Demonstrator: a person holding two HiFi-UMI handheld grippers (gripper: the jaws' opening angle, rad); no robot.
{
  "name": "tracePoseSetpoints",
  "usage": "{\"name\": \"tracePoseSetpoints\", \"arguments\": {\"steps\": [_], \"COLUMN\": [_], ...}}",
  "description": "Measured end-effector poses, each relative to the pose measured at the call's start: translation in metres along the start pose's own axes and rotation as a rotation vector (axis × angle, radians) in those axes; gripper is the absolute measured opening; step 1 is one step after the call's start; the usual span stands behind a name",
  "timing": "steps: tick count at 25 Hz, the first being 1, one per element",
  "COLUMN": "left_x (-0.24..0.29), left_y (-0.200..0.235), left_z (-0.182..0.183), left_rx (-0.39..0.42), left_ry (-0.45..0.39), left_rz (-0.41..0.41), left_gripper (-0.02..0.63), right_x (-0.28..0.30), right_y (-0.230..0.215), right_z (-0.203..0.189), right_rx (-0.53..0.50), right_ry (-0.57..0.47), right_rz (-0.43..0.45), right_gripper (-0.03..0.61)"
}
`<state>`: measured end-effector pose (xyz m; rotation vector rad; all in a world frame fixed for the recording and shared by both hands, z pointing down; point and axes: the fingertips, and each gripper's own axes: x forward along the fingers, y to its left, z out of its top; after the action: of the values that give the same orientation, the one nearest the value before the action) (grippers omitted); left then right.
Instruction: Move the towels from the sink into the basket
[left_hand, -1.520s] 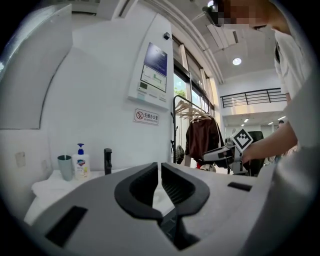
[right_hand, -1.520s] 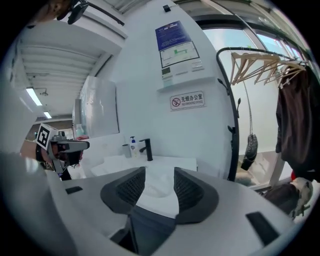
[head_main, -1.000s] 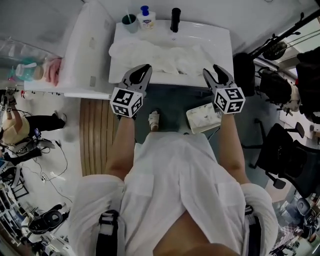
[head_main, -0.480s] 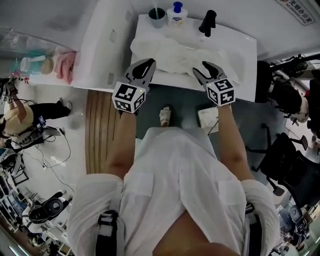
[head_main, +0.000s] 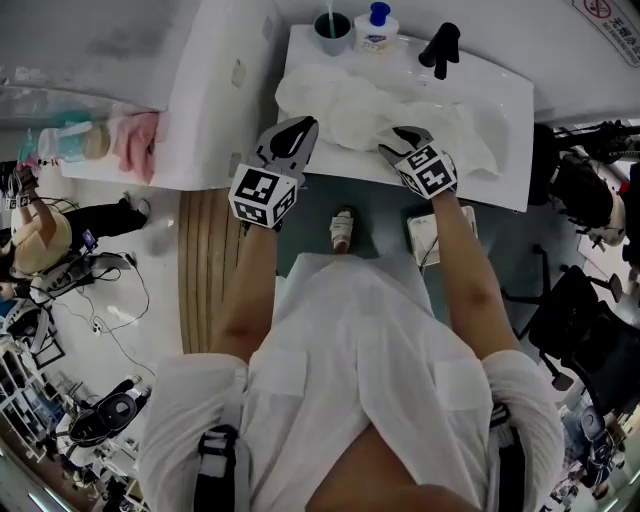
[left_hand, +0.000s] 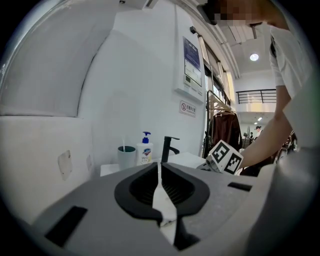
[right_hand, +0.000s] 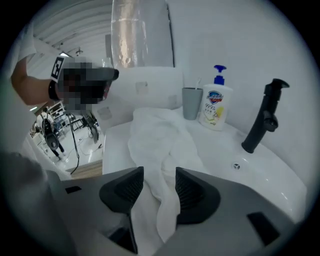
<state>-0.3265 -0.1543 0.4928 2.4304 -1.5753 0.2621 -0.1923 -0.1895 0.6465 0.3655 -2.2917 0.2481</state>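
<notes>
Wood-slat floor strip (head_main: 205, 270), left of it white floor (head_main: 155, 345) with cables (head_main: 112, 312), right of it grey mat (head_main: 378, 212), black office chair (head_main: 572, 312).

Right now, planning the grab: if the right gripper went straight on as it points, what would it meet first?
Most likely the towel in the sink: it lies straight ahead of the right gripper's open jaws, though depth is hard to judge.

The left gripper (left_hand: 159, 167) holds nothing — its jaws almost meet at the tips. Behind them stand a cup (left_hand: 126, 156), a soap bottle (left_hand: 145, 152) and a black tap (left_hand: 168, 149); further right — a marker cube (left_hand: 225, 157).
</notes>
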Motion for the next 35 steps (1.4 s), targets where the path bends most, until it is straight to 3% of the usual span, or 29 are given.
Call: {"name": "tracePoseSetpoints", "arguments": {"steps": [7, 12, 15, 18, 22, 26, 32, 35], "left_x": [0.000, -0.001, -0.003, -0.005, -0.007, -0.011, -0.009, -0.009], "left_y": [0.013, 0.019, 0.023, 0.029, 0.038, 0.048, 0.060, 0.070], "left_z": [-0.006, -0.012, -0.011, -0.008, 0.001, 0.005, 0.013, 0.013], "left_rx": [-0.023, -0.036, -0.041, -0.046, -0.042, -0.046, -0.049, -0.051], "left_ry": [0.003, 0.006, 0.000, -0.011, -0.030, -0.052, -0.060, -0.053], "left_rz": [0.000, -0.002, -0.001, 0.002, -0.006, 0.000, 0.034, 0.060], "left_gripper": [0.028, 0.028, 0.028, 0.028, 0.028, 0.028, 0.028, 0.028], "right_x": [0.033, 0.040, 0.036, 0.031, 0.025, 0.026, 0.046, 0.072], "right_y": [0.002, -0.003, -0.003, 0.000, 0.007, 0.019, 0.022, 0.014], "right_z": [-0.041, -0.045, -0.019, 0.025, 0.089, 0.146, 0.196, 0.191], "right_rx": [-0.140, -0.251, -0.329, -0.364, -0.373, -0.341, -0.312, -0.299], "right_ry": [0.325, 0.397, 0.335, 0.209, 0.022, -0.139, -0.239, -0.195], "right_rz": [0.035, 0.011, -0.012, -0.037, -0.071, -0.048, 0.028, 0.044], "right_gripper": [0.174, 0.052, 0.038, 0.037, 0.037, 0.035, 0.035, 0.035]}}
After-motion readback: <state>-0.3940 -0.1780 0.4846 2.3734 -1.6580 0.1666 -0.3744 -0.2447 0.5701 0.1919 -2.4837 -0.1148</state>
